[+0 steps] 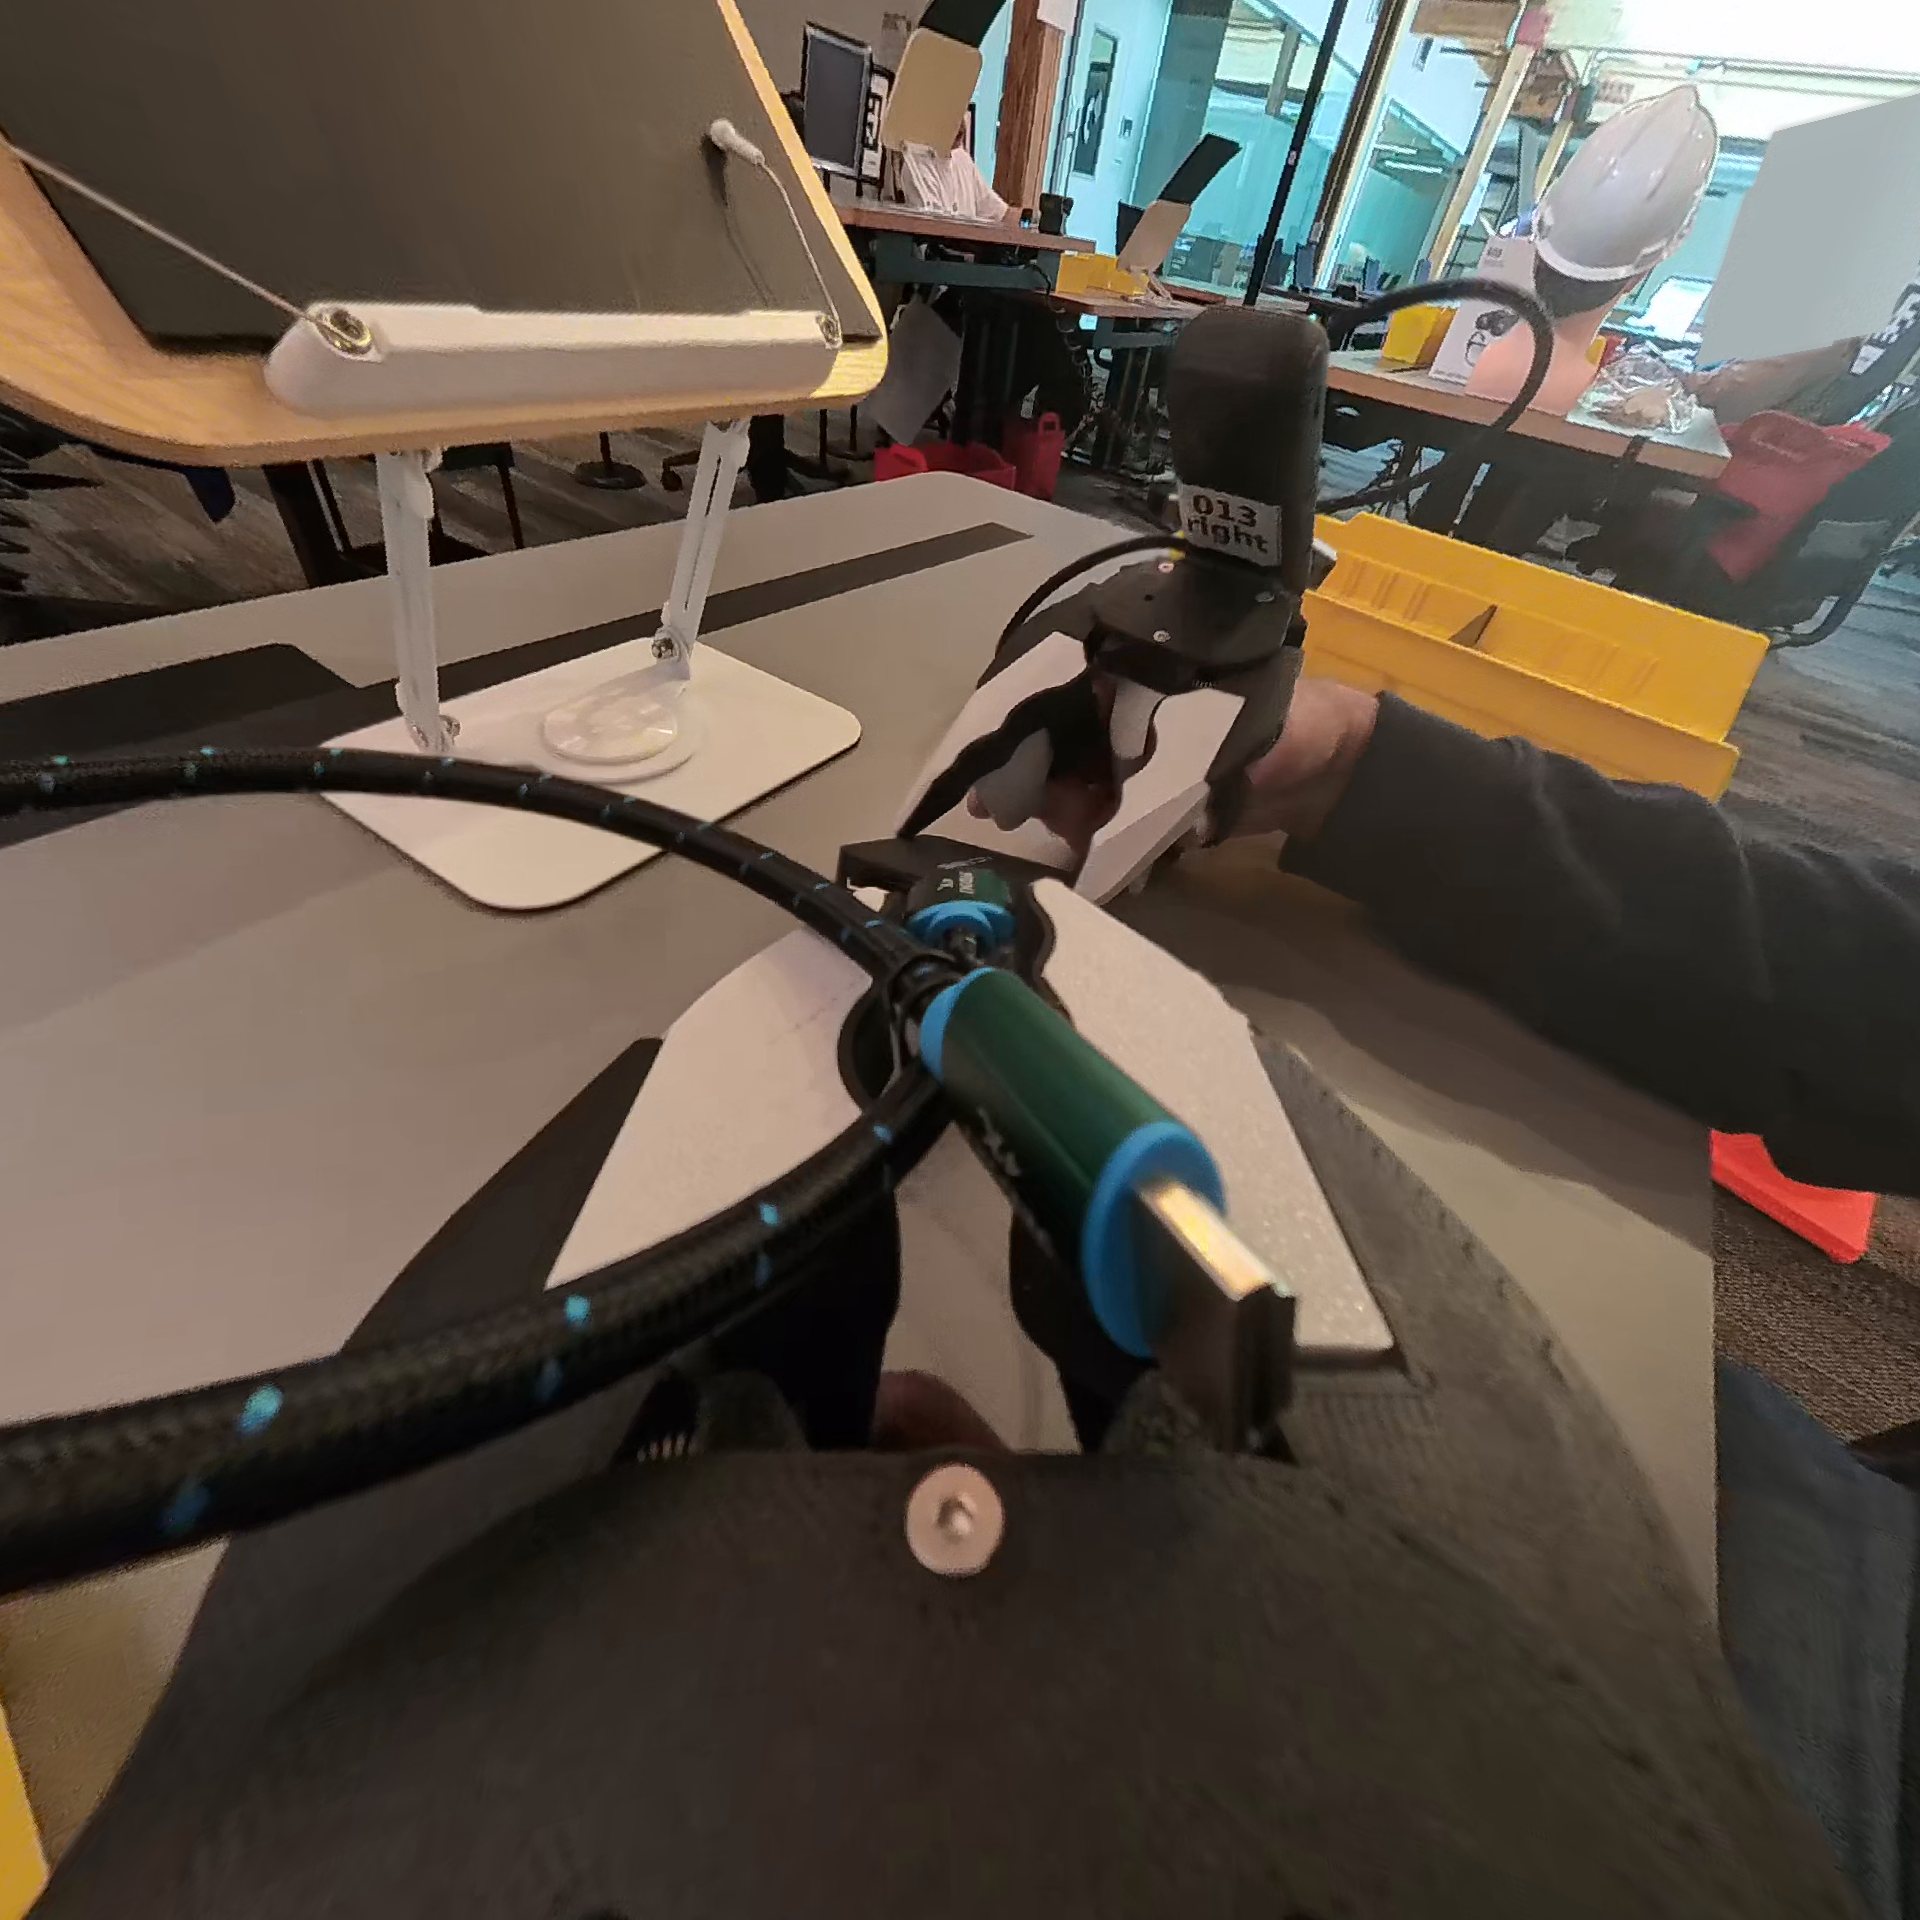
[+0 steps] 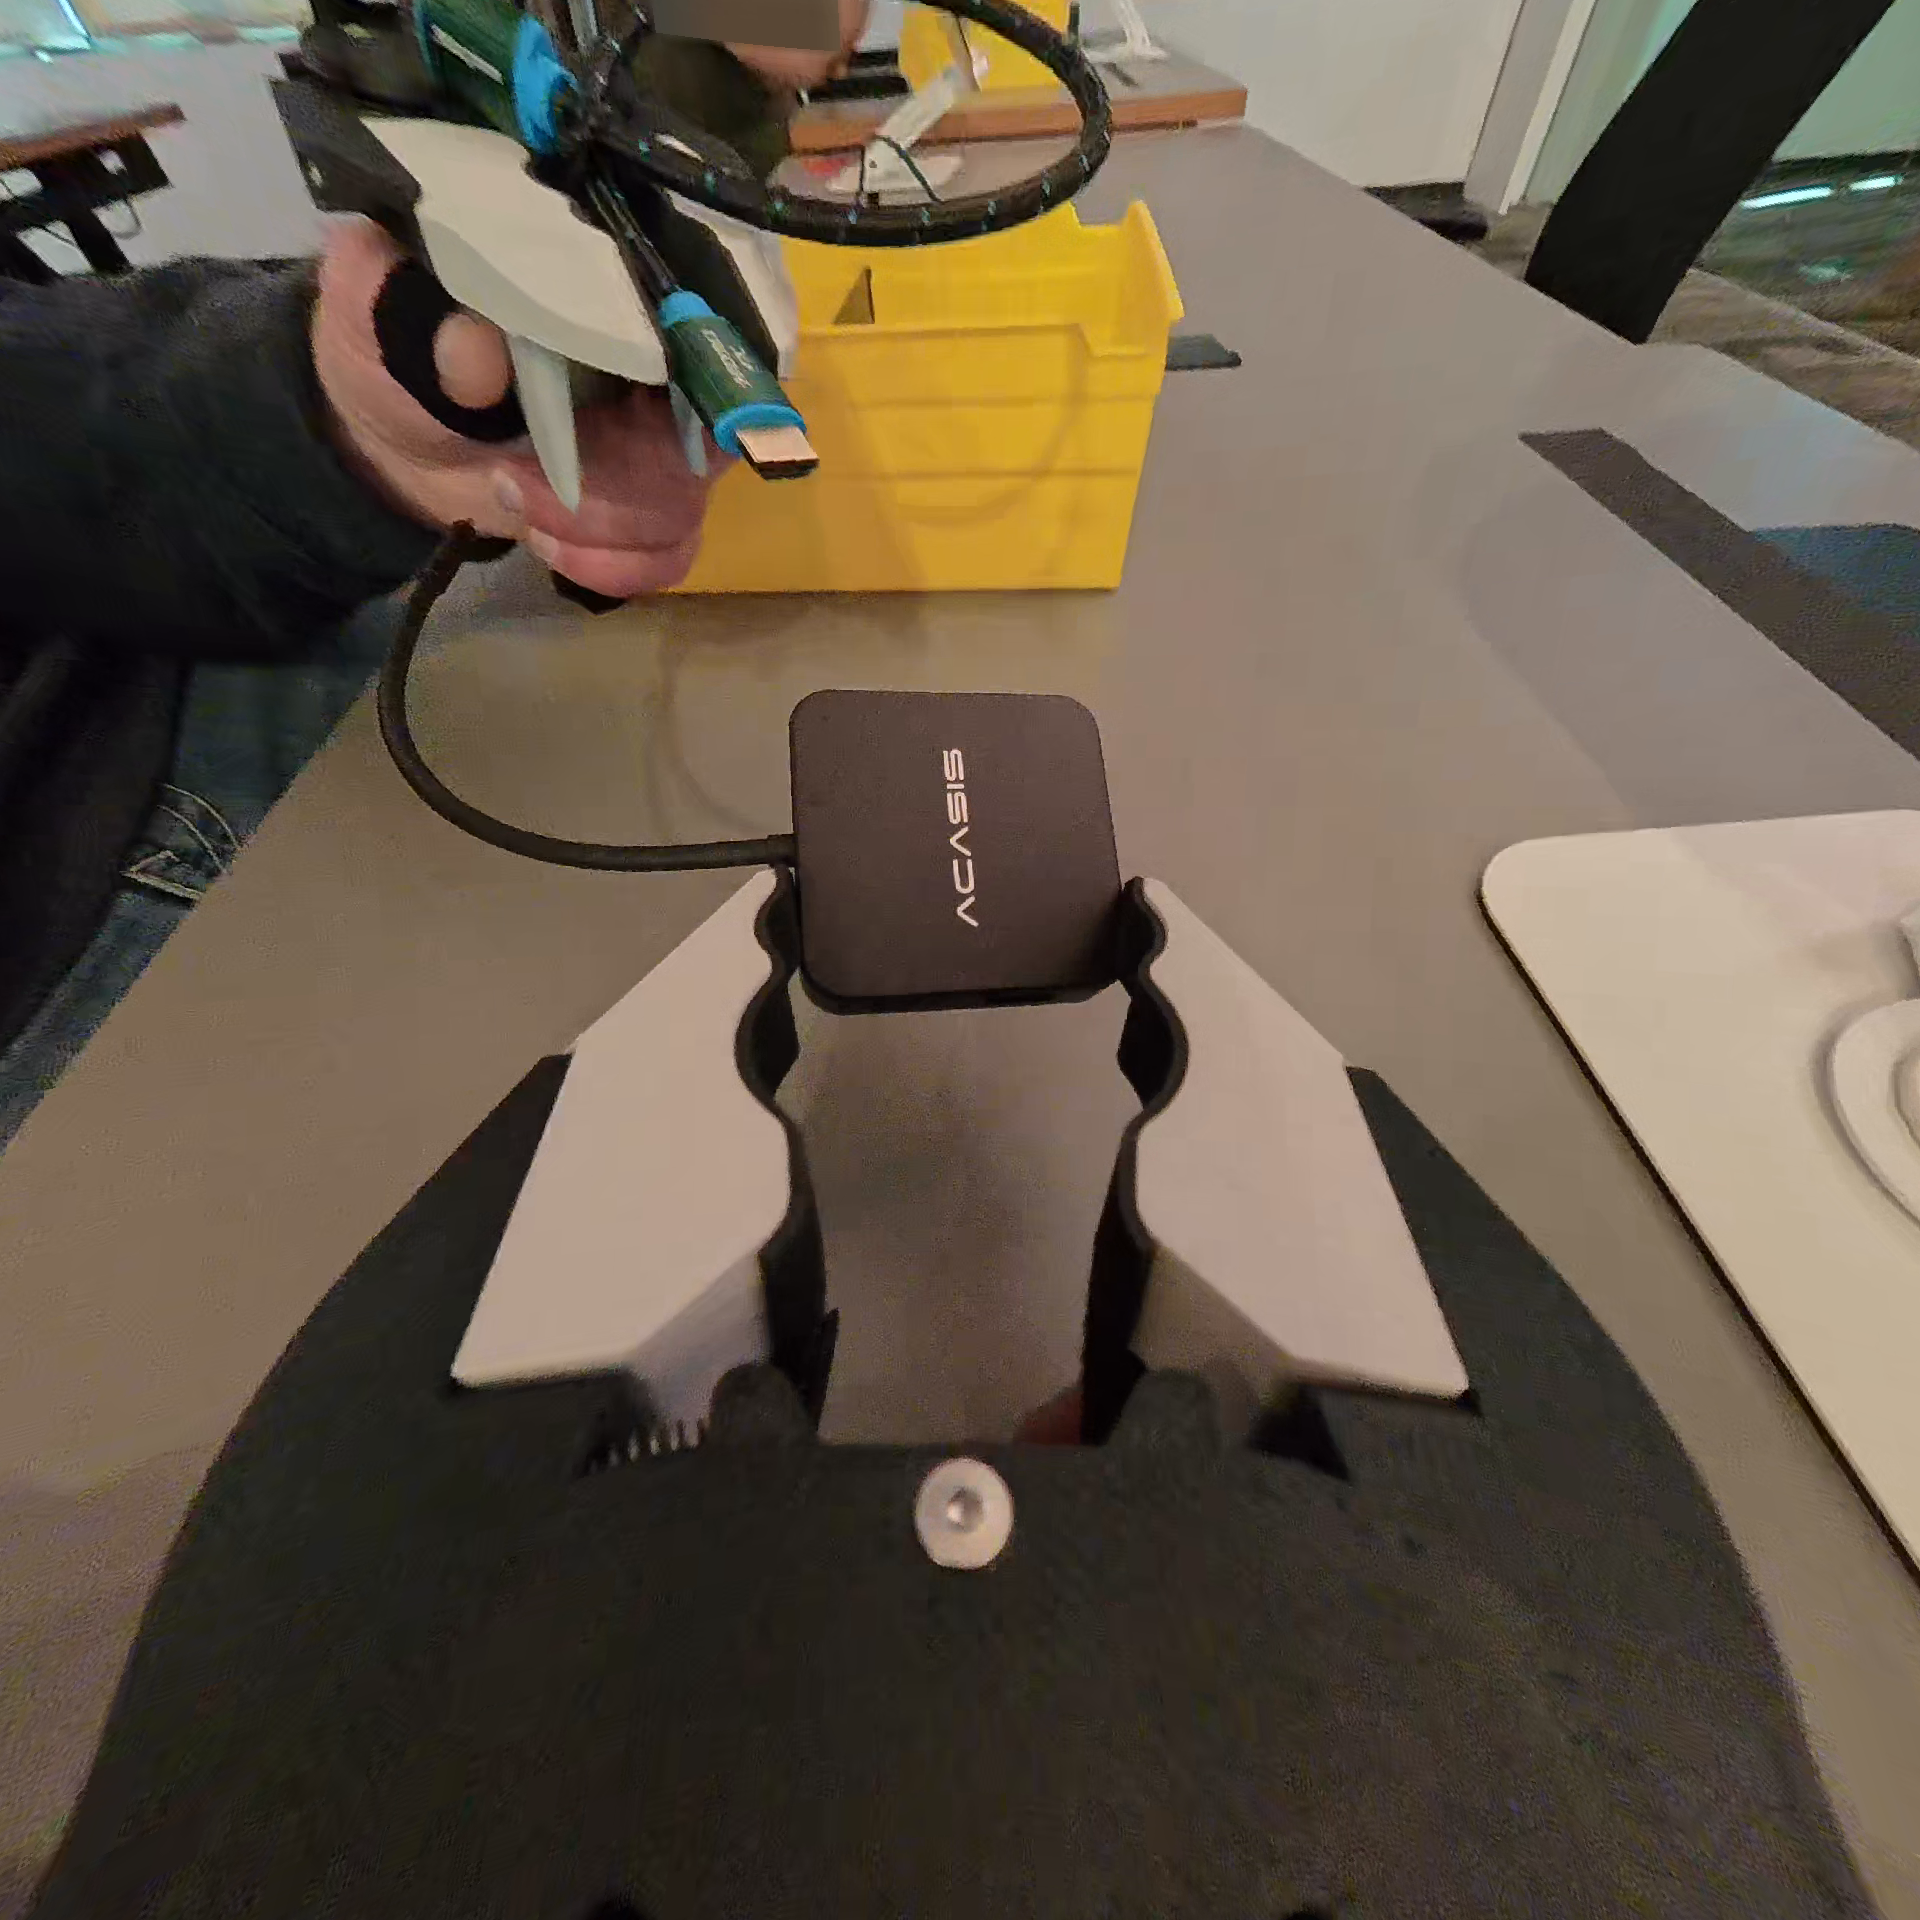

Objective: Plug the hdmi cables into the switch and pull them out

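Note:
My right gripper (image 2: 956, 906) is shut on a flat black HDMI switch (image 2: 945, 831) lying on the grey table (image 2: 1351, 675). The switch's short black lead (image 2: 499, 821) curls off to the left. My left gripper (image 1: 940, 971) is shut on a looped black braided HDMI cable (image 1: 582, 800) just behind one green plug with blue rings (image 1: 971, 904). That plug sticks out past the fingertips, close to the switch (image 1: 894, 860) and apart from it. The cable's second green plug (image 1: 1070, 1122) lies back over the fingers. The right wrist view shows the left gripper (image 2: 717, 348) raised, its plug (image 2: 738, 390) aimed down at the switch.
A yellow bin (image 2: 935, 416) stands on the table behind the switch. A white stand base (image 2: 1714, 987) lies to the right, carrying a tilted wooden board (image 1: 416, 312). A person's dark-sleeved arm (image 1: 1610, 935) holds the right gripper (image 1: 997, 852). An orange cone (image 1: 1797, 1195) sits on the floor.

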Demonstrator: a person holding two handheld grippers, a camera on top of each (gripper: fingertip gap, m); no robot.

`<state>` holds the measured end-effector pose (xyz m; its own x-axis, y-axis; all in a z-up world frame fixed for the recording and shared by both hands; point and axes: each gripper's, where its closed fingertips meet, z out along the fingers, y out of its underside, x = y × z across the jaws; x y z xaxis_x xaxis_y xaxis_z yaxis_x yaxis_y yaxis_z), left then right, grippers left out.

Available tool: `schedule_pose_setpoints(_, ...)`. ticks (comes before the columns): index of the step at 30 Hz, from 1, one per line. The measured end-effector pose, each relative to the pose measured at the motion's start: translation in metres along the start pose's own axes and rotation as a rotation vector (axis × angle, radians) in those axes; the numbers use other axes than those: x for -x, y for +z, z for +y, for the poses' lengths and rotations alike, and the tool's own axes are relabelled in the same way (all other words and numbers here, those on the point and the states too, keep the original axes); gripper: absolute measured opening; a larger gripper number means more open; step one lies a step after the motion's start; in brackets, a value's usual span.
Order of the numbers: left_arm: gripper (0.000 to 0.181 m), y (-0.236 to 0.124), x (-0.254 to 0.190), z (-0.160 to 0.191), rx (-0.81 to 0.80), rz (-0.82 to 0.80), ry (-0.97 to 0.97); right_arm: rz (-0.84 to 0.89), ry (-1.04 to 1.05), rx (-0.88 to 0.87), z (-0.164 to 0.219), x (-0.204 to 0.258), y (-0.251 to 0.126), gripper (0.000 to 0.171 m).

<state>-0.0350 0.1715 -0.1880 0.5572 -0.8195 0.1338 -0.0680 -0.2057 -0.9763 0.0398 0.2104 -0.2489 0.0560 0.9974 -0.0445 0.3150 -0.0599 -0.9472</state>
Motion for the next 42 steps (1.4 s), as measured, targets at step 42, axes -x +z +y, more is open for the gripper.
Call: schedule_pose_setpoints(42,0.02,0.005,-0.033,-0.016,-0.011,0.149,0.137,-0.291,-0.017,-0.221,-0.047,0.056,-0.009,0.06)
